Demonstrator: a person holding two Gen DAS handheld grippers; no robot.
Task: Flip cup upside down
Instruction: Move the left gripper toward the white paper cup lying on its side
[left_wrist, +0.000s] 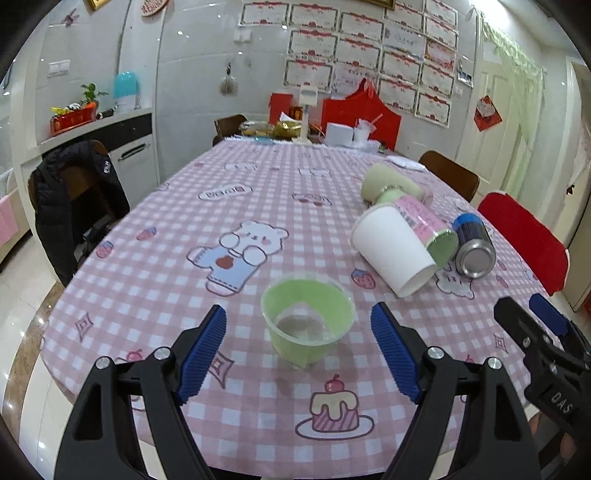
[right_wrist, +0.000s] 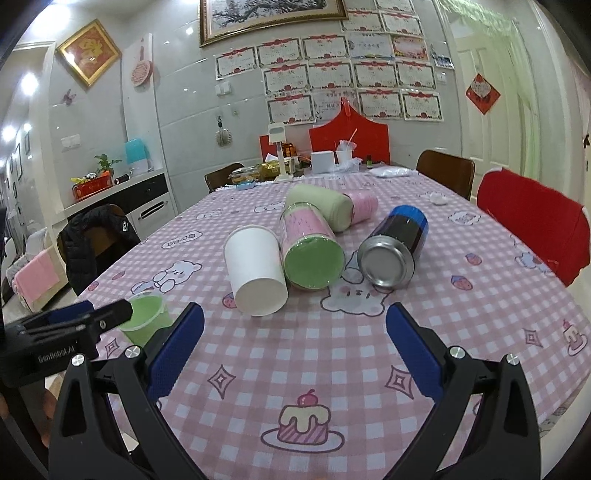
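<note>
Both tongs hang over the near edge of the desk (left_wrist: 155, 236) with nothing between their blue pads. My left tongs (left_wrist: 298, 341) stand wide apart, one pad on each side of the green cup (left_wrist: 308, 321) but touching neither wall. That cup stands upright on the pink checked cloth, mouth up, its clear bottom showing through, just beyond the printed cake. My right tongs (right_wrist: 295, 343) are spread just as wide, empty, aimed at a cluster of things lying on their sides farther in. Nearest to them is a white paper cup (right_wrist: 256, 271), its closed base turned toward me. Touching its right side lies a clear tumbler (right_wrist: 310, 251) with a pink label and green base. Behind that tumbler rests a pale green roll (right_wrist: 319, 206) with a pink roll (right_wrist: 364, 206) against it. To the right, a little apart from the tumbler, lies a blue can (right_wrist: 397, 247), silver end facing me. In the right wrist view the green cup (right_wrist: 146, 321) sits at lower left, partly hidden behind the left tongs' black finger.
</note>
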